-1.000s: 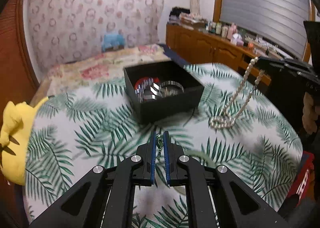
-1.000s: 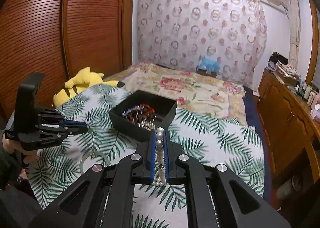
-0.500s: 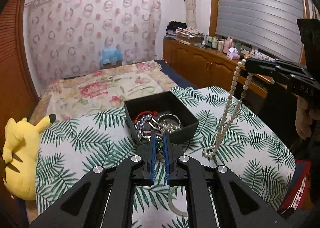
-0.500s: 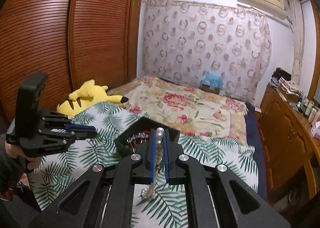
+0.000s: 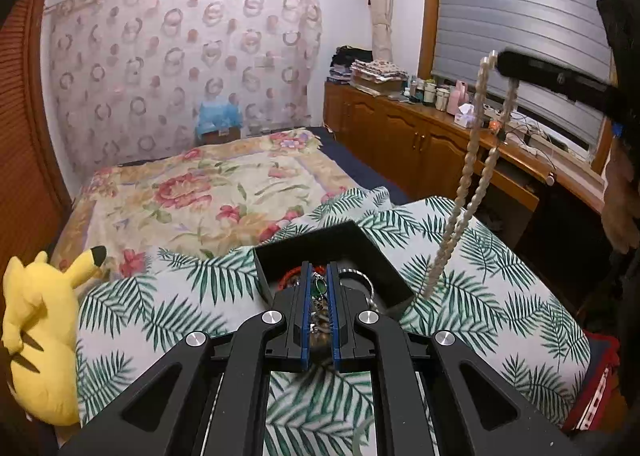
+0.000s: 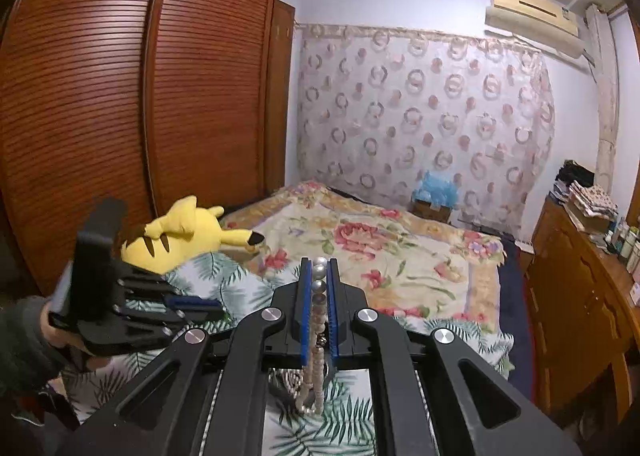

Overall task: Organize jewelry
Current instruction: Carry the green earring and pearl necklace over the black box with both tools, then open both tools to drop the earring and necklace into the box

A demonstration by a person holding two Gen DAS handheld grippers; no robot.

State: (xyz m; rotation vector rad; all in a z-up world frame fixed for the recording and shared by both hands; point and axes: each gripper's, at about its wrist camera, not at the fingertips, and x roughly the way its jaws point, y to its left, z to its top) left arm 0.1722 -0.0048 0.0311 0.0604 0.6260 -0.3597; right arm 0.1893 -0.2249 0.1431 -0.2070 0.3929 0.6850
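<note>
My left gripper point(image 5: 319, 270) is shut on a thin chain with a green stone point(image 5: 319, 288), held above the black jewelry box point(image 5: 320, 240), which holds red and silver bracelets. My right gripper point(image 6: 319, 265) is shut on a pearl necklace point(image 6: 319, 286), which hangs in a long loop point(image 5: 472, 172) high over the table to the right of the box. The right gripper shows in the left wrist view point(image 5: 505, 63). The left gripper shows at the left of the right wrist view point(image 6: 218, 304).
The palm-leaf tablecloth point(image 5: 168, 308) covers the table. A yellow plush point(image 5: 36, 336) lies at its left edge. A bed with a floral cover point(image 5: 208, 188) stands behind, a wooden cabinet point(image 5: 420, 144) to the right, a wardrobe point(image 6: 120, 116) to the left.
Both grippers have risen. The pearl necklace has lifted off the table and now hangs free. The left gripper has moved over the box with the chain.
</note>
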